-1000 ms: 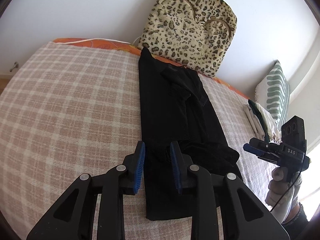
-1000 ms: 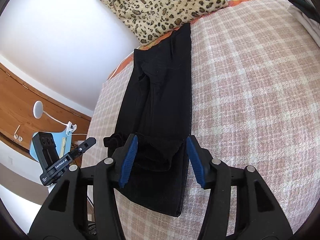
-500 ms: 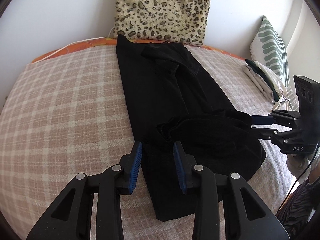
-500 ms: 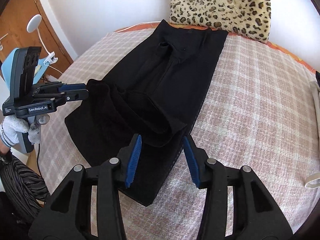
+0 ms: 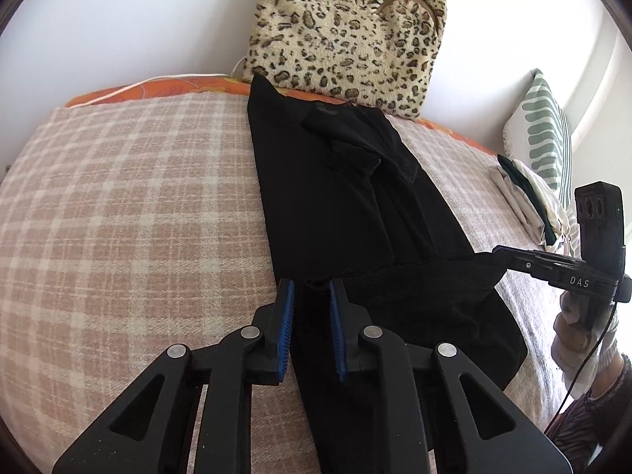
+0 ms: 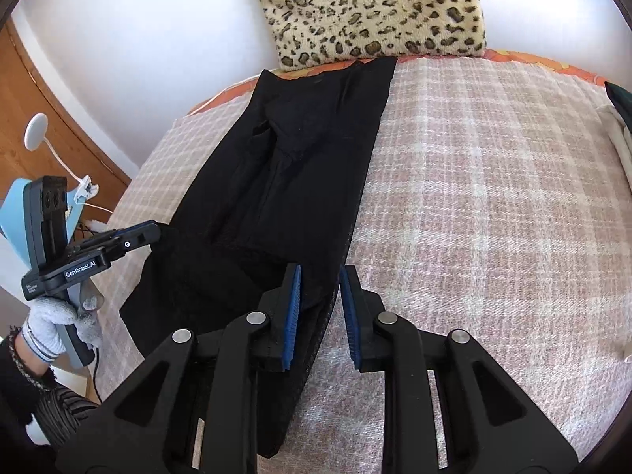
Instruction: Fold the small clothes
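Observation:
A long black garment (image 5: 335, 197) lies lengthwise on a plaid blanket (image 5: 138, 217), its far end at a leopard cushion. My left gripper (image 5: 311, 285) is at the near hem's left corner; its jaws are closing with black fabric between the blue pads. From the right wrist view the left gripper (image 6: 156, 233) pinches that corner. My right gripper (image 6: 320, 270) sits at the garment's (image 6: 300, 166) right edge, jaws closing on the thin fabric. Seen from the left, the right gripper (image 5: 498, 254) grips the hem, which stretches raised between both.
The leopard cushion (image 5: 343, 31) leans on the white wall. A green striped pillow (image 5: 547, 138) and a pile of folded clothes (image 5: 525, 197) lie at the bed's right side. Wooden furniture (image 6: 39, 118) with a white clip lamp (image 6: 35, 132) stands left. Gloved hands (image 6: 51, 316) hold the grippers.
Both pairs of jaws have narrowed around the near hem. The right gripper came in from beside the garment to its edge, and the hem now hangs raised between the two grippers.

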`<state>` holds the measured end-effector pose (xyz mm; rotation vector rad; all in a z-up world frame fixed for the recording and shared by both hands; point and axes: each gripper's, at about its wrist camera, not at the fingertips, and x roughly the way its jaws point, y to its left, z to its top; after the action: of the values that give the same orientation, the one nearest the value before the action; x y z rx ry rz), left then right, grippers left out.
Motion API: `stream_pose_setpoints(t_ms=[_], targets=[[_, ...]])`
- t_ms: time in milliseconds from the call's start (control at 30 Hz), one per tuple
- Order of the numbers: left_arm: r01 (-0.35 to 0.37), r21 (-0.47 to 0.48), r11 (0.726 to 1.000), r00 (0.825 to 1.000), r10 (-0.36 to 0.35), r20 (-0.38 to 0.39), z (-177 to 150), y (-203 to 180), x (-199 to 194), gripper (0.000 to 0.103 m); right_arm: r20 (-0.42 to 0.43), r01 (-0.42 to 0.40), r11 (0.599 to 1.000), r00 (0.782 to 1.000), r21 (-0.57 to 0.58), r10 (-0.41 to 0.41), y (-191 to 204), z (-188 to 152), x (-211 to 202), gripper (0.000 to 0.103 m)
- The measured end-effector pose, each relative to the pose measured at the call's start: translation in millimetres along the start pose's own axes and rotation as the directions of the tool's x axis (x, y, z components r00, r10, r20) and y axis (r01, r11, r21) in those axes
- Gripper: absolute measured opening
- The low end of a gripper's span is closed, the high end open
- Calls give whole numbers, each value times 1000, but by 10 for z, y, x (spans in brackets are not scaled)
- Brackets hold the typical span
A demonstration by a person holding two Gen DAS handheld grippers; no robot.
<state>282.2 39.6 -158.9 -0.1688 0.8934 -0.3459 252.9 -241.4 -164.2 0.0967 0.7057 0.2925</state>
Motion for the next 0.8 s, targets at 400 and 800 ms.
stream_pose_setpoints(t_ms=[400,800], targets=[[36,-26,999,999,-35,15,17,14,-43,34,-34,-60,993,998,-98,57,138,-86,113,41],[-24,33,999,1000,24,3,100,-22,204,3,-13,-6,998,1000,-55,5,125,9,243,8]])
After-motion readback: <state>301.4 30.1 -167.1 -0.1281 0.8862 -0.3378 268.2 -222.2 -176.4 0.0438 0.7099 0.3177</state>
